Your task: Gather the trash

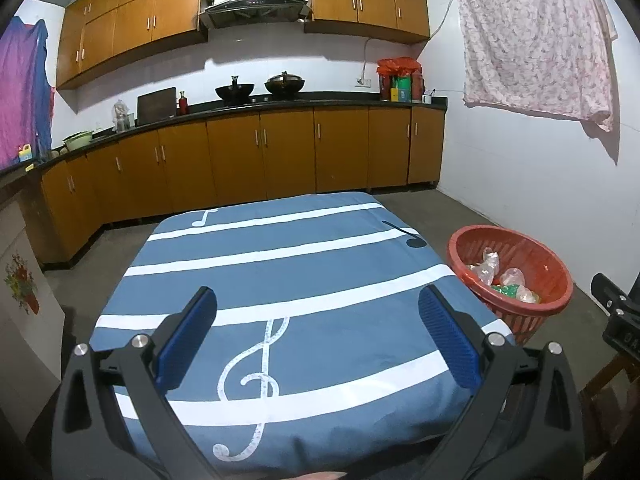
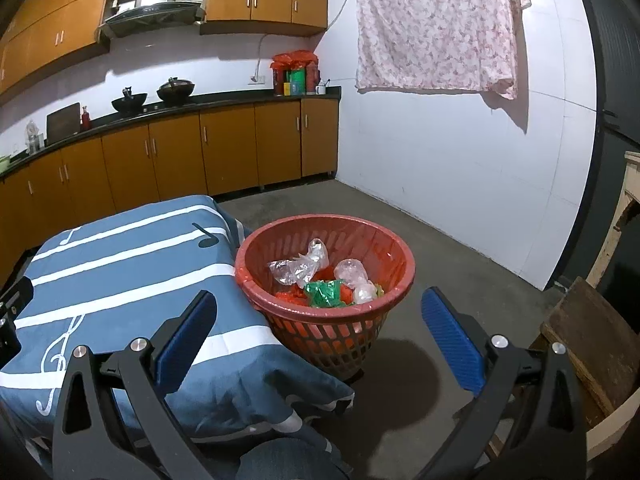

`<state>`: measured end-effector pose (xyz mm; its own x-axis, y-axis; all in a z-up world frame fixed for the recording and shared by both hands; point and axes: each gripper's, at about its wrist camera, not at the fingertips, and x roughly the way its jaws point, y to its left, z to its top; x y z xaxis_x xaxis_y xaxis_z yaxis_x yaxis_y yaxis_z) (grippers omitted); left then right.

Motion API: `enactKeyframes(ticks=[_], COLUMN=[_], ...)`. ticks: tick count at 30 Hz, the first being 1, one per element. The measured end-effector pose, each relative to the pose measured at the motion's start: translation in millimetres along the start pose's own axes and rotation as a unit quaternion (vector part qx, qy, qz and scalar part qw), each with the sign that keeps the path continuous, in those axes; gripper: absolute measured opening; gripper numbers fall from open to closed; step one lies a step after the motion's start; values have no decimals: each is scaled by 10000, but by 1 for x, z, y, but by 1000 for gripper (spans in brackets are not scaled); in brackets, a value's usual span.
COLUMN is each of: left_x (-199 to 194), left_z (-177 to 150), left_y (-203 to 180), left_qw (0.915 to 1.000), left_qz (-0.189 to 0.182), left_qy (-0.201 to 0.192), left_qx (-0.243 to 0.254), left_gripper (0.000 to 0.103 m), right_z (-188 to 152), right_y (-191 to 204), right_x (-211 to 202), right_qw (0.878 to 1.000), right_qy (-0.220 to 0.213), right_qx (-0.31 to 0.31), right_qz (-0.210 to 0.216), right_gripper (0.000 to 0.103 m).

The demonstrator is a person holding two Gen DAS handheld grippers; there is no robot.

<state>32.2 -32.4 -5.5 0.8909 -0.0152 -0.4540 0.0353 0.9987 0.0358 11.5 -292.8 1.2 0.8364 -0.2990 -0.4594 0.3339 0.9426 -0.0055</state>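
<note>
Counter (image 1: 280, 264) under blue cloth with white stripes and music notes, top bare. Red basket (image 2: 280, 316) upright on floor, touching counter's right edge, mouth facing up. Trash (image 2: 320, 276) inside basket: crumpled clear plastic bags, green wrapper, red scraps, piled loosely, no clear long axis. Left gripper (image 1: 318, 334) hovers above counter's near end, jaws spread wide, holding nothing, touching nothing. Right gripper (image 2: 318, 336) hangs just before basket, pointing toward it, jaws wide apart, empty.
</note>
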Motion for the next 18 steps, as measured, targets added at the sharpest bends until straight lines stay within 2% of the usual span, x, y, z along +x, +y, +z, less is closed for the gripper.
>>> enactKeyframes(ticks=[18], left_x=[4], left_z=[-3], left_y=[7], left_qw=[9998], left_qz=[-129], left_qy=[106], left_qx=[-130], left_gripper=[99], right_z=[-2], right_y=[0], right_x=[0], right_qw=[10000], right_qy=[15], right_qx=[-7], right_qz=[-14], right_gripper=[101])
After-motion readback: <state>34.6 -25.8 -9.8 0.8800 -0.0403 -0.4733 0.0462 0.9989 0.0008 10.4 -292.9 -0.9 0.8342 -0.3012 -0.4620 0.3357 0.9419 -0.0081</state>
